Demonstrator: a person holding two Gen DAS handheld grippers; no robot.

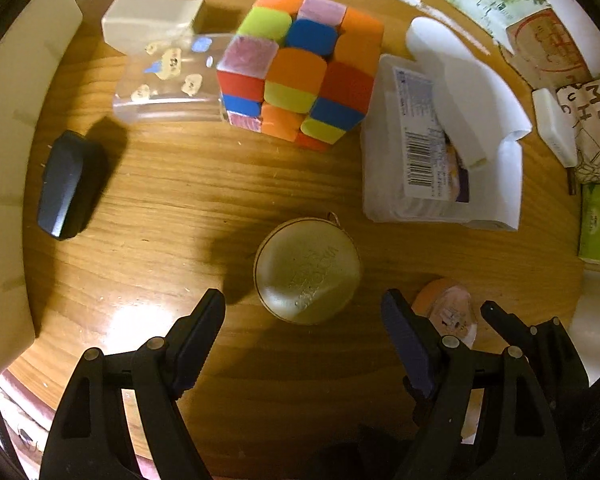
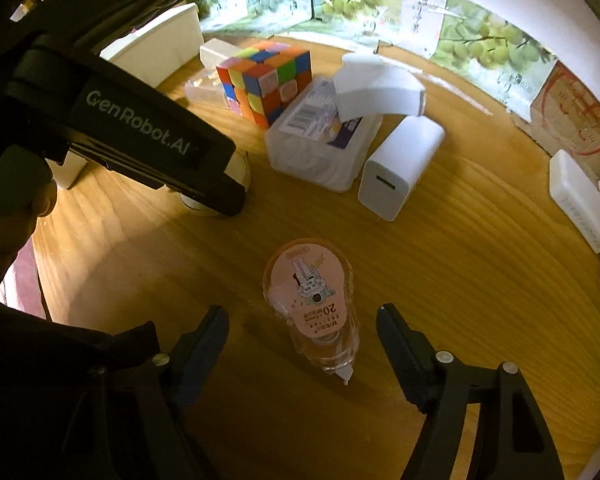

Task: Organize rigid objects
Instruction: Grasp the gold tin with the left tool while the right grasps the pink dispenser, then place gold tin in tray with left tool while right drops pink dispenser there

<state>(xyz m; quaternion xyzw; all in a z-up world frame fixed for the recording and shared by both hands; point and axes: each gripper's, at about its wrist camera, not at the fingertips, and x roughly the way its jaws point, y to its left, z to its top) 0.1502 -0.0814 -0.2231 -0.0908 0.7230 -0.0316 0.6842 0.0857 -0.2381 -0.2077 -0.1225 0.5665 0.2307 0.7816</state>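
The left tongs (image 1: 304, 320) stand wide over a round, pale tin (image 1: 307, 270), its sides untouched. The right tongs (image 2: 300, 334) gape around a clear correction-tape dispenser (image 2: 314, 308) lying flat, pads clear of it. Bare wooden counter (image 1: 172, 184) spreads leftward to a dark oblong case (image 1: 66, 186). Beyond crowd a colourful puzzle cube (image 1: 298, 68), a clear plastic box (image 1: 404, 148) under curled white paper (image 1: 472, 92), and a white charger (image 2: 400, 166).
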